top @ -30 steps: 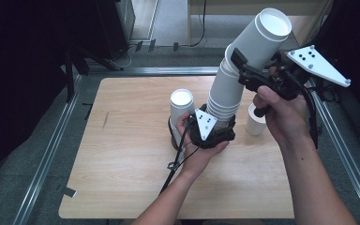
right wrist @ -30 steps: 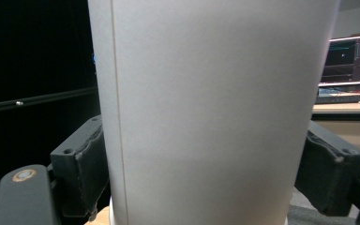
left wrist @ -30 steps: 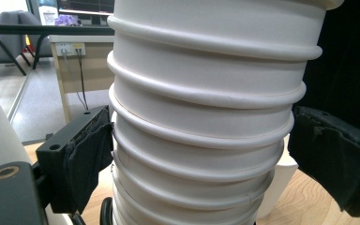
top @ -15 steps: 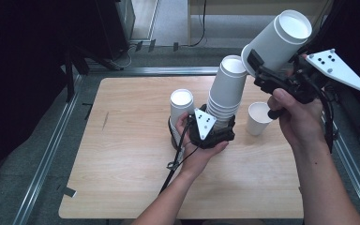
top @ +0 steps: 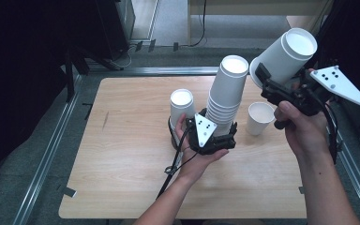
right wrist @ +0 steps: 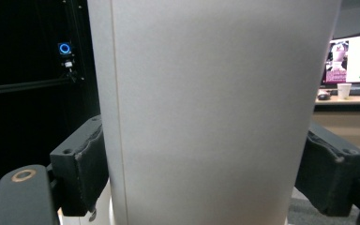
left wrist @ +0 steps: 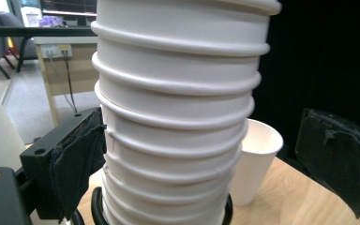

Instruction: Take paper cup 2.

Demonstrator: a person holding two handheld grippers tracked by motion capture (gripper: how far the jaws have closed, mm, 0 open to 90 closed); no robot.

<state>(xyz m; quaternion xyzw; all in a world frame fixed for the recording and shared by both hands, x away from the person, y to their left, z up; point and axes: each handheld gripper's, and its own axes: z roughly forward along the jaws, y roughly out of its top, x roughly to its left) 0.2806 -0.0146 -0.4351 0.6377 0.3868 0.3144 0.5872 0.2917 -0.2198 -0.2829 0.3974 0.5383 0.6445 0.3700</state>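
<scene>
Since the earlier frames the right claw [top: 281, 86] has lifted its white paper cup [top: 285, 56] clear of the stack of cups [top: 225, 93] and now holds it tilted, well apart and above the desk's [top: 122, 159] right side, jaws clamped on its sides. The left claw [top: 215, 136] stays at the stack's base; its right jaw stands off the cups, so it is open around them. A single cup [top: 258, 118] and another stack [top: 182, 108] stand beside. The desk is light wood; dark equipment and grey floor [top: 168, 18] surround it.

A light wooden table [top: 122, 173] carries a cup stack [top: 225, 101] and two single cups [top: 259, 118].
</scene>
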